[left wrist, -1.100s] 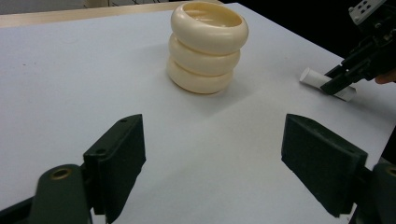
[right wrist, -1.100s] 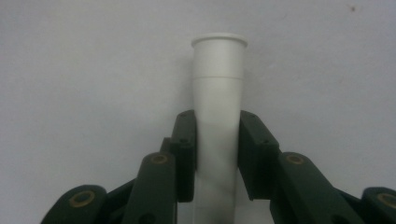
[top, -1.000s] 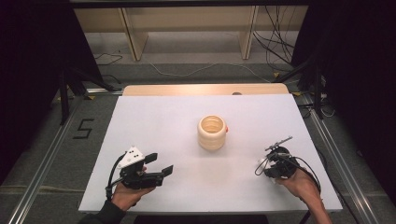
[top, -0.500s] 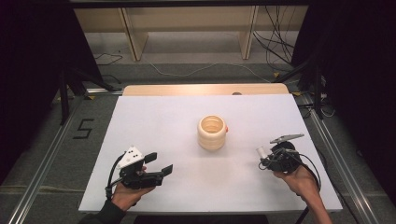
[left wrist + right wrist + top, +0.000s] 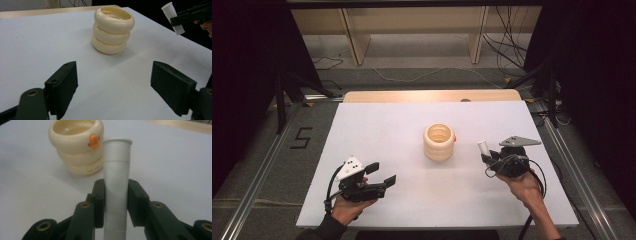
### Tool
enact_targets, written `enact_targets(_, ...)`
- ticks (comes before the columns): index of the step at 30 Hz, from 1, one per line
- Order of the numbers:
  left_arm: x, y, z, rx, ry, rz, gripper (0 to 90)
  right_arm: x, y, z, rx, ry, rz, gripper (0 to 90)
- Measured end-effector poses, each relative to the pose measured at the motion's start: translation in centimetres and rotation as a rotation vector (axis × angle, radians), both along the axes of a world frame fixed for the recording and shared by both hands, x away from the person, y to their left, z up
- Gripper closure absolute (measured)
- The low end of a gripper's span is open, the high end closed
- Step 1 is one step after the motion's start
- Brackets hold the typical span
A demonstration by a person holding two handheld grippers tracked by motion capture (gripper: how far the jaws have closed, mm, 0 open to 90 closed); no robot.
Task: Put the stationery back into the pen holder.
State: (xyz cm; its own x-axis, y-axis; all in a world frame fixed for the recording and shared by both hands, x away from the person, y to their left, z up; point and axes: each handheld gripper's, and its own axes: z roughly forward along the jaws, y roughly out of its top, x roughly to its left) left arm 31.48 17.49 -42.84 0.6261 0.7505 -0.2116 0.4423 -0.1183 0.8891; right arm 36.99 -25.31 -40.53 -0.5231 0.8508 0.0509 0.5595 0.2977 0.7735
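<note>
Already the right tongs (image 5: 116, 202) are clamped on a white tube (image 5: 117, 182), their black jaws pressing its sides about halfway down, so its flared open rim stands clear above them at the centre of the right gripper view. In the high view the tube (image 5: 483, 148) sits right of centre, tilted toward the upper left of the frame and lifted off the worktop (image 5: 377, 130). It looks light, thin-walled and smooth, probably plastic: I judge that a hard squeeze could dent it and a loose one could let it slide, so the middle of the straight shaft is the sensible place to hold, with the lip left free.

The left tongs (image 5: 379, 176) rest low in the lower left of the high view, jaws spread wide with nothing between them.

Just left of the tube stands a cream holder (image 5: 439, 142) shaped like three stacked rings, mouth open upward, with a small orange duck face on its side (image 5: 93, 140). It looks stiff and fairly stable, though a sideways knock might shift it.

Bare white worktop lies all around it, well away from every edge, so there is ample room to approach from above.
</note>
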Motion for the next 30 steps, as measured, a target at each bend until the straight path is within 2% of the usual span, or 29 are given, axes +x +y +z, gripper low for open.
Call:
enact_targets(11, 0.0, 0.1, 0.0, -0.010, -0.009, 0.002, 21.0, 0.8, 2.0, 1.5, 0.078, -0.103, 0.039, 70.0)
enact_targets(15, -0.1, 0.1, 0.1, -0.011, -0.013, 0.004, 21.0, 1.4, 3.2, 2.0, 0.106, -0.140, 0.063, 69.9)
enact_targets(20, -0.1, 0.1, 0.1, -0.016, -0.016, 0.007, 21.0, 2.3, 4.6, 2.5, 0.139, -0.165, 0.079, 69.9)
enact_targets(23, -0.1, 0.2, 0.1, -0.016, -0.017, 0.008, 21.0, 2.7, 5.3, 2.7, 0.163, -0.204, 0.084, 69.9)
enact_targets(30, -0.1, 0.2, 0.1, -0.016, -0.019, 0.009, 21.0, 4.2, 7.3, 3.0, 0.207, -0.219, 0.103, 69.9)
